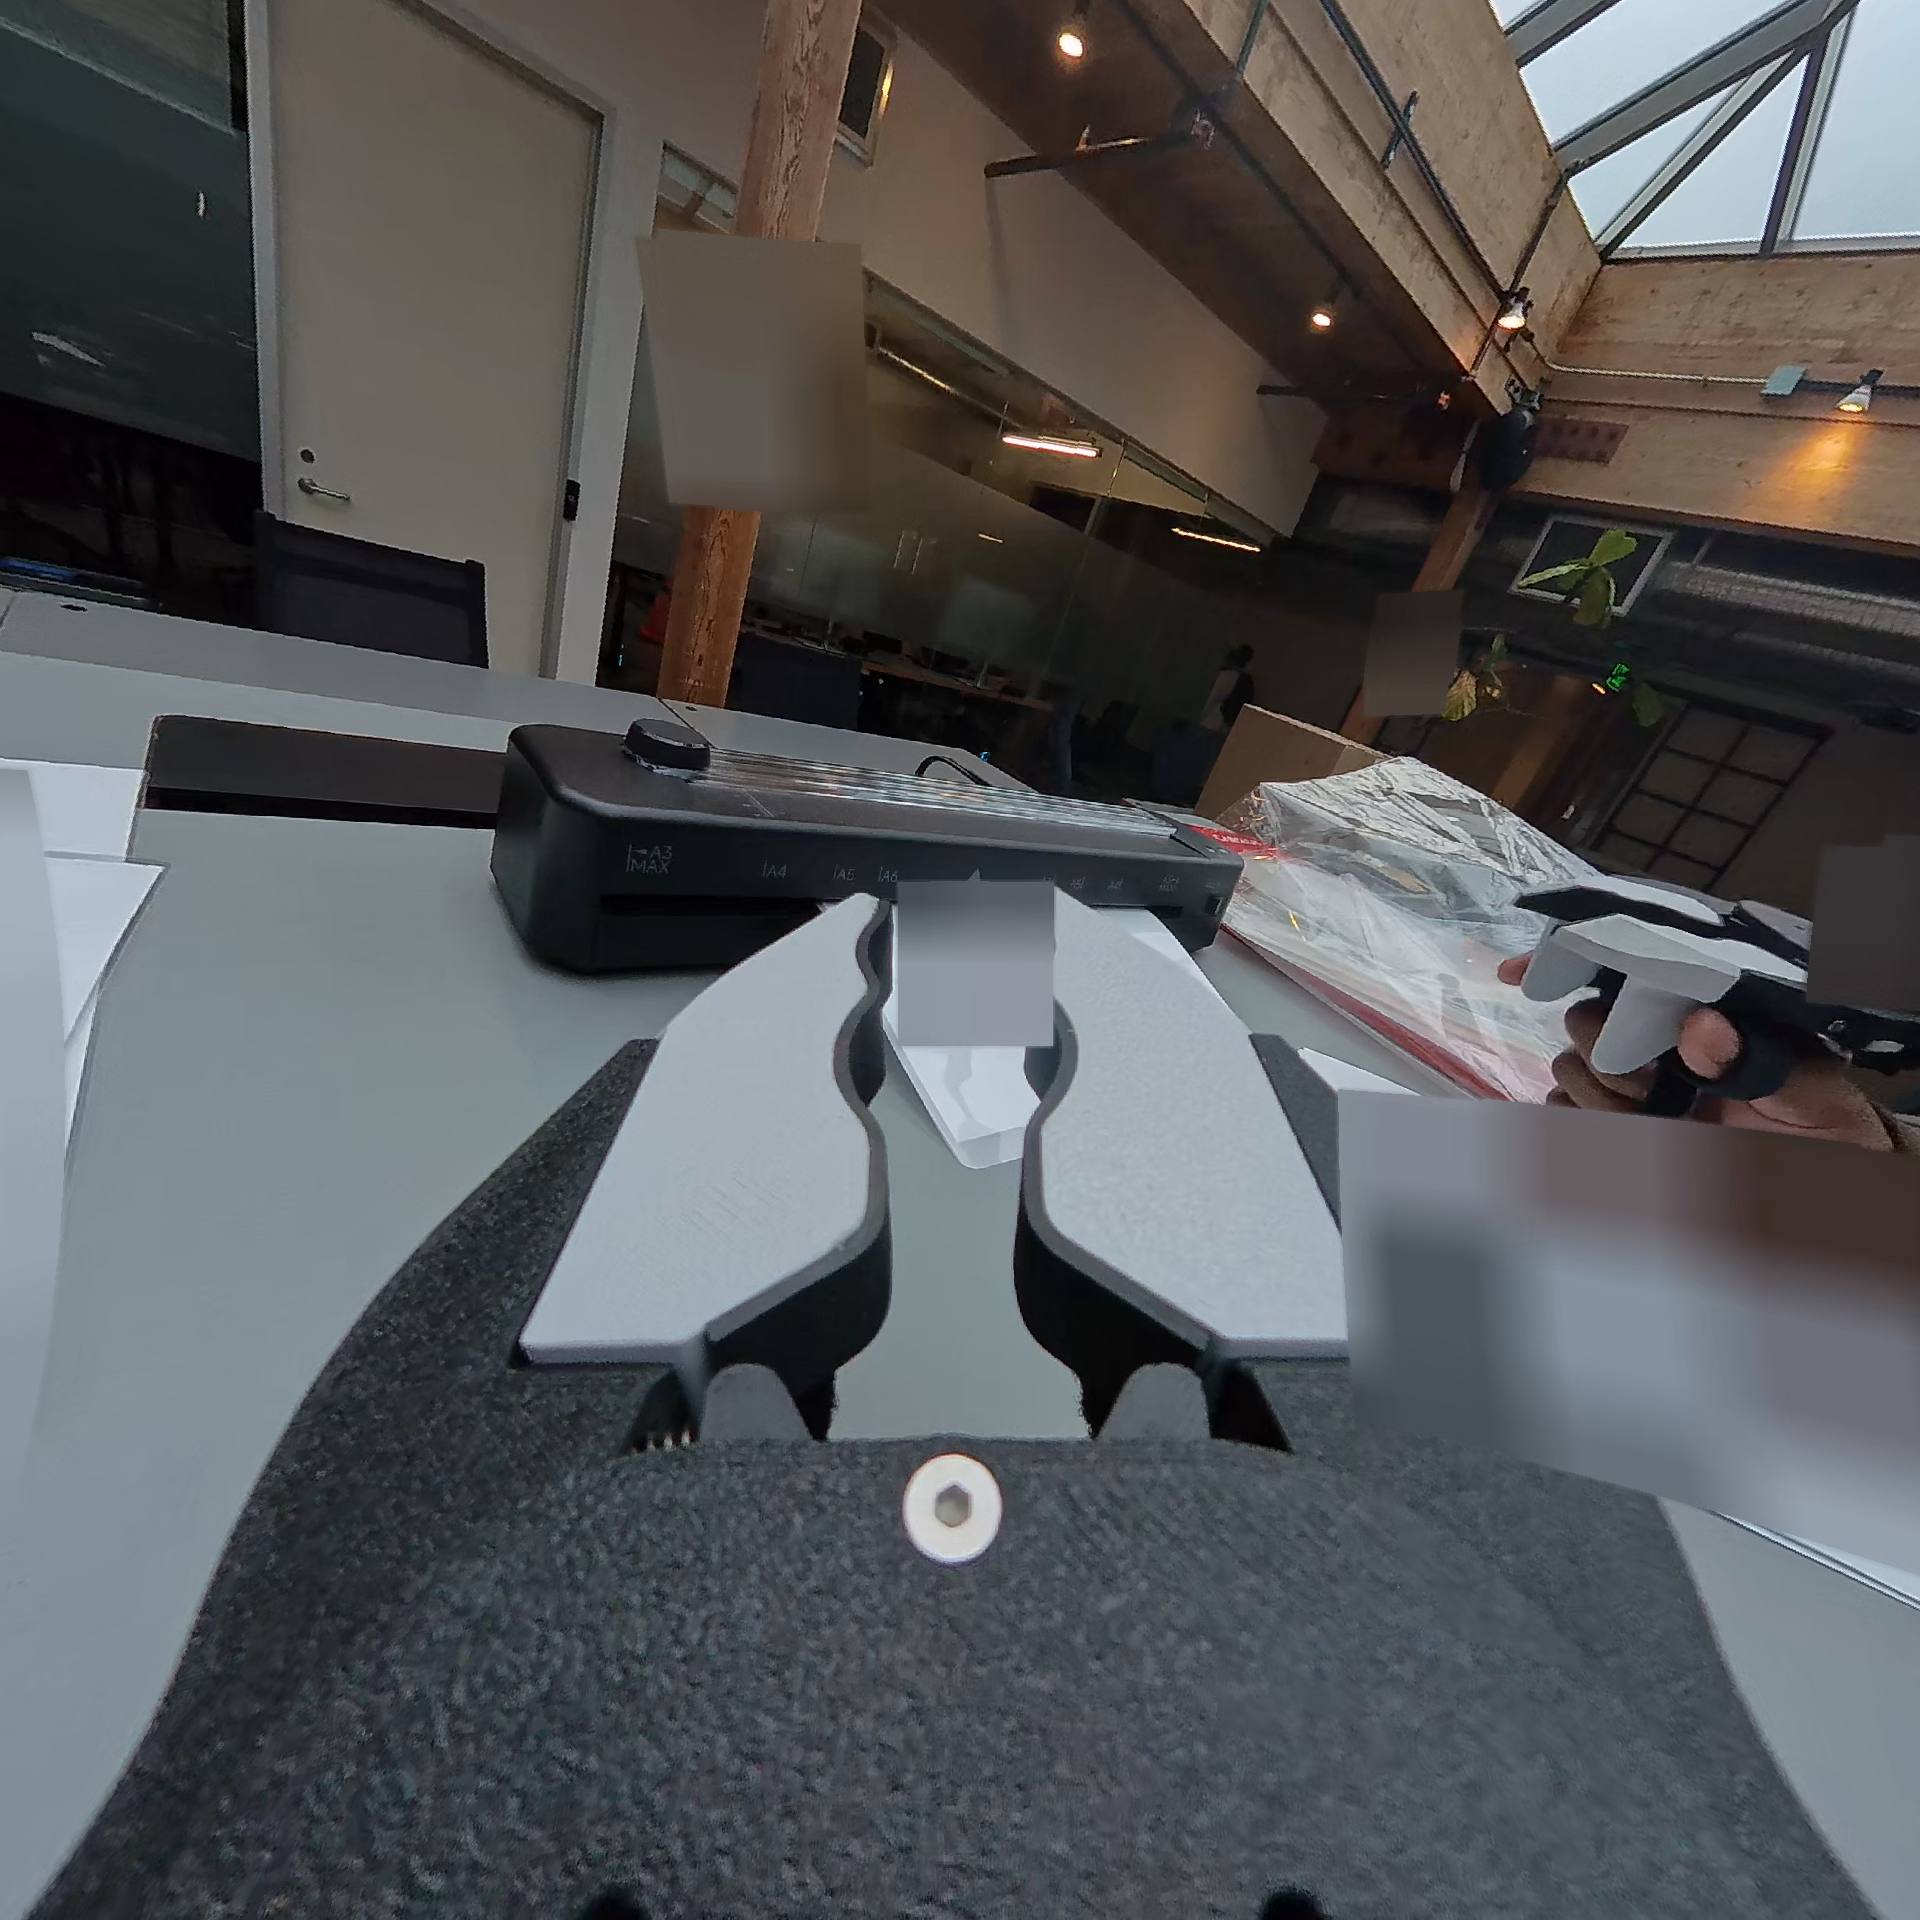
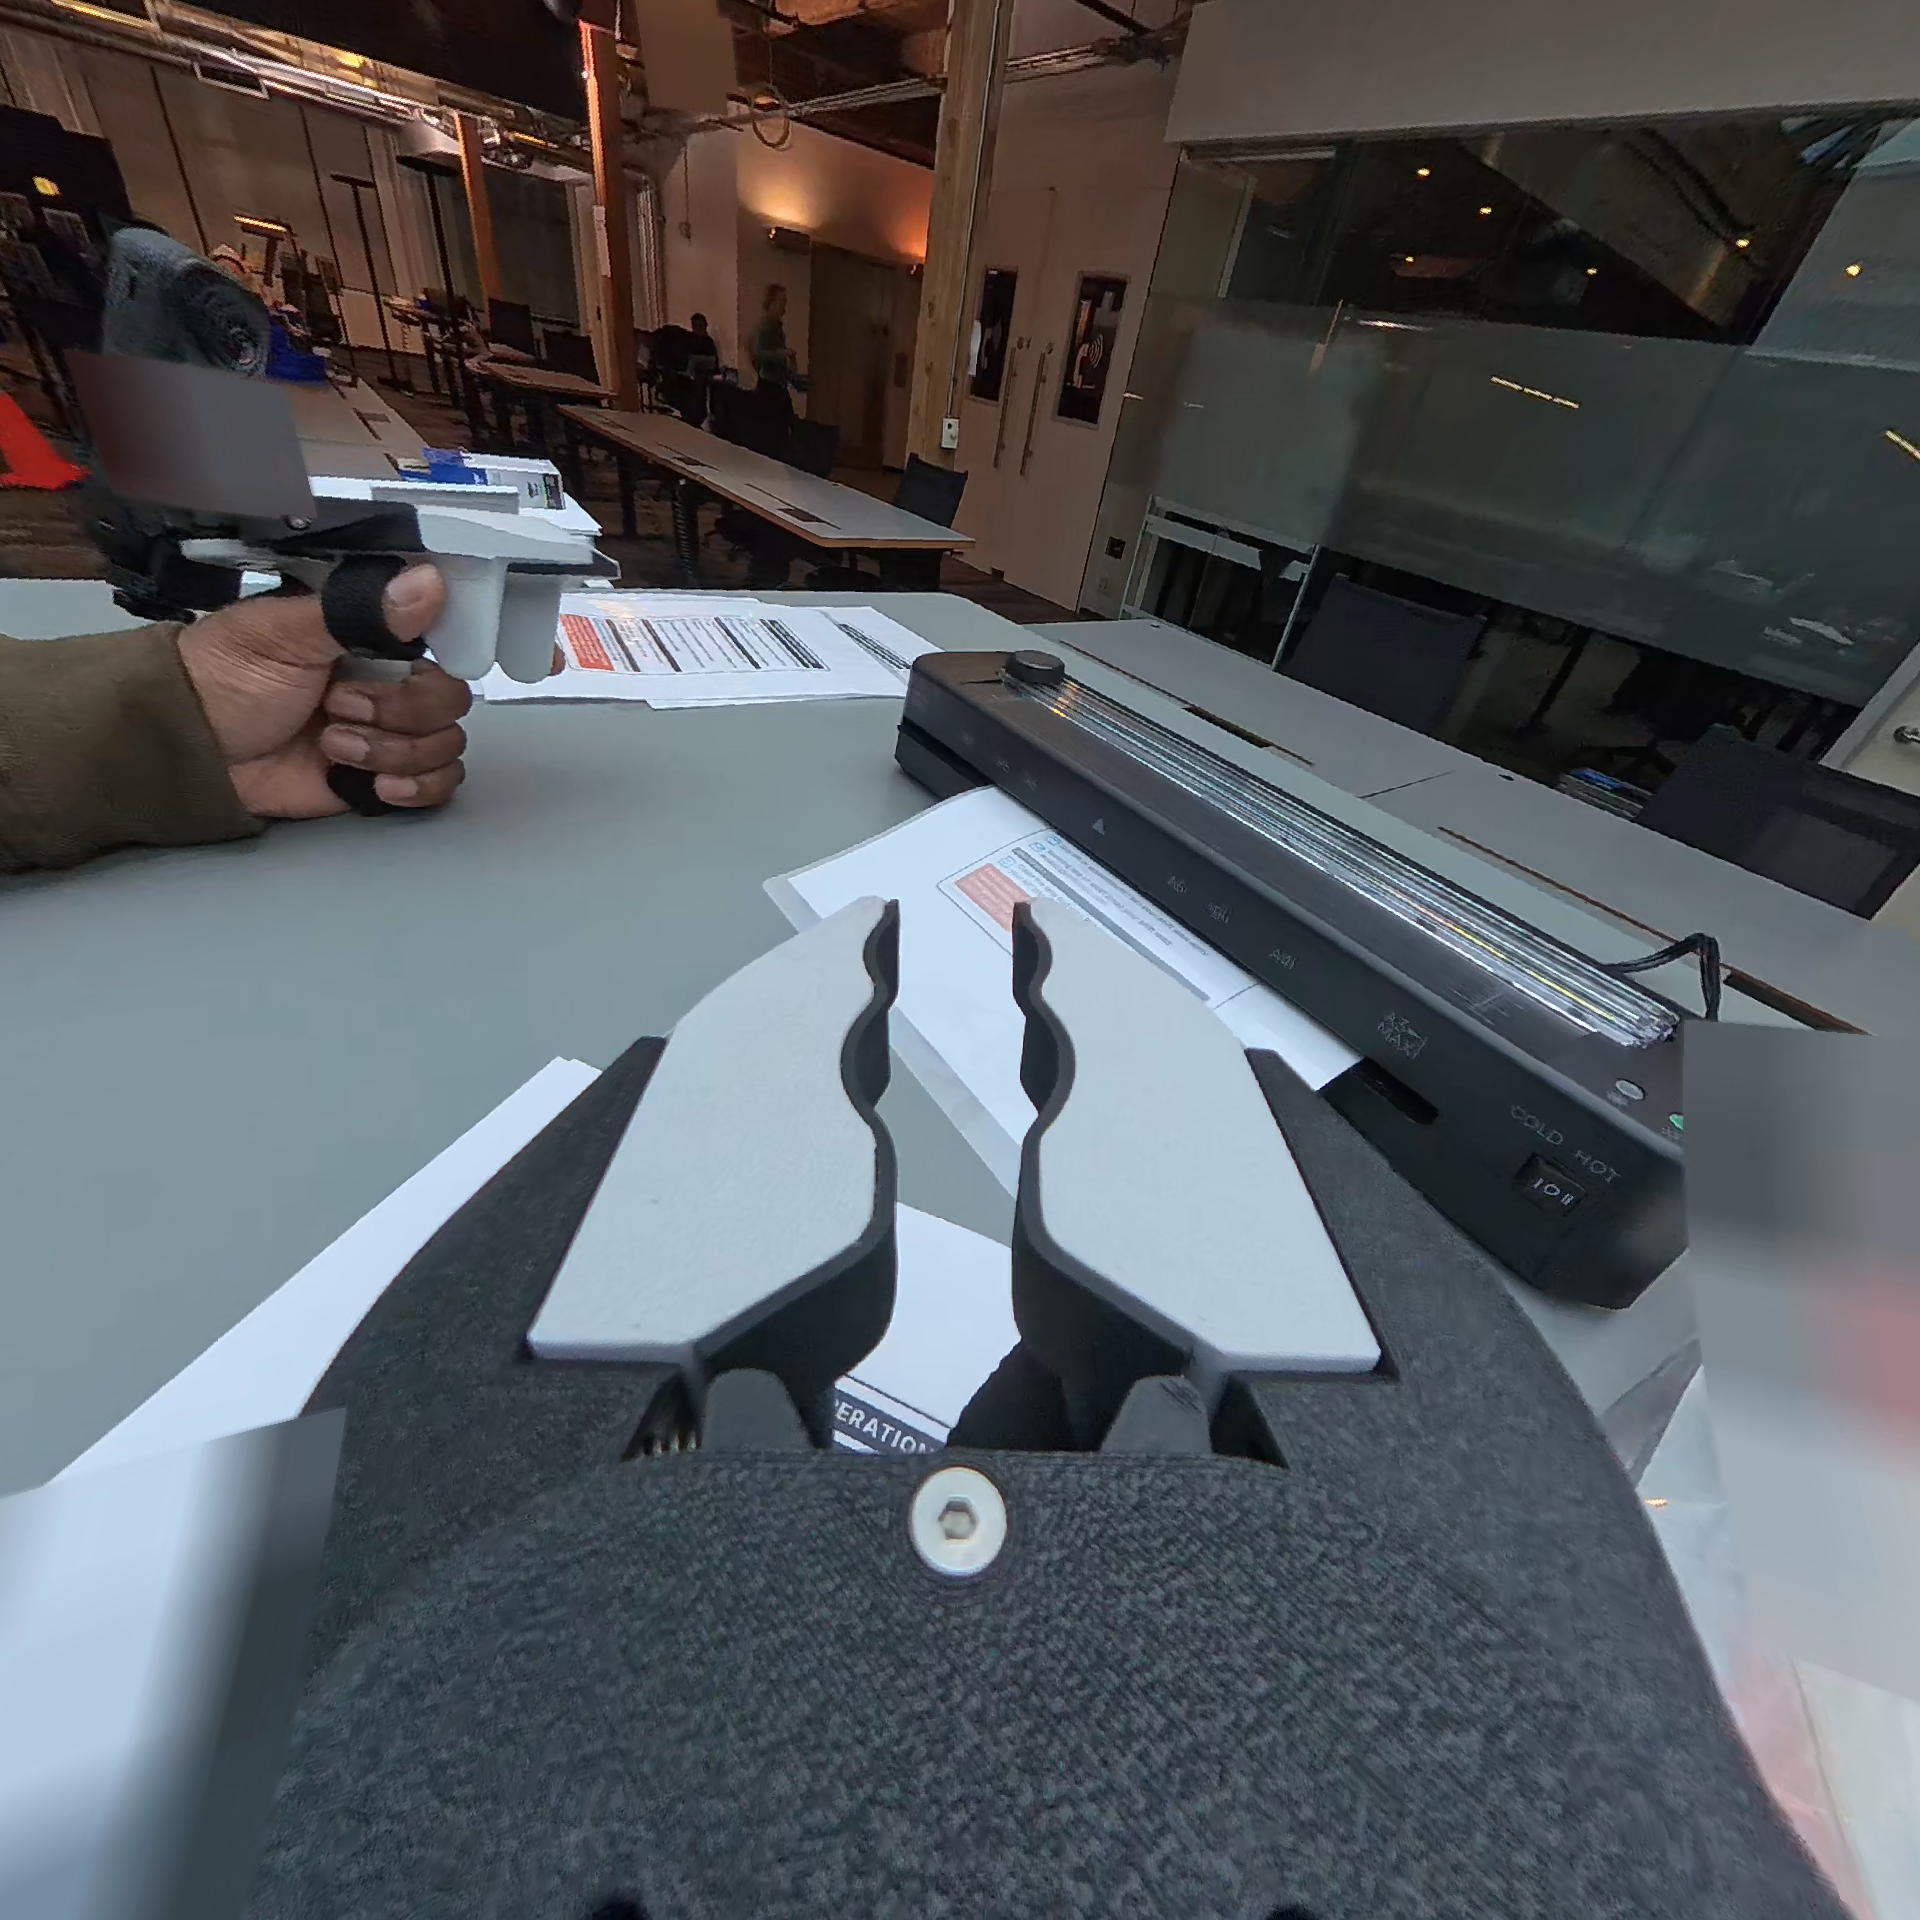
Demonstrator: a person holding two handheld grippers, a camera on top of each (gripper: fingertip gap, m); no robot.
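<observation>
A black laminator point(image 1: 862, 852) lies across the grey table point(image 1: 312, 1039). A printed white sheet point(image 2: 966, 935) lies flat in front of it with its far edge at the feed slot. My left gripper point(image 1: 966, 914) is open and empty, held above the table and pointing at the laminator's front. The sheet's near corner point(image 1: 977, 1101) shows between its fingers. My right gripper point(image 2: 956, 914) is open and empty, just over the sheet's near part and beside the laminator point(image 2: 1299, 914). Each gripper shows in the other's view: the right one point(image 1: 1558, 914), and the left one point(image 2: 603, 566) in a hand.
A pack in crinkled clear plastic with a red edge point(image 1: 1403, 883) lies right of the laminator. Loose white sheets lie at the left point(image 1: 83, 914), at the back point(image 2: 707, 644) and under my right gripper point(image 2: 312, 1299). The laminator's cord point(image 2: 1683, 956) trails off behind it.
</observation>
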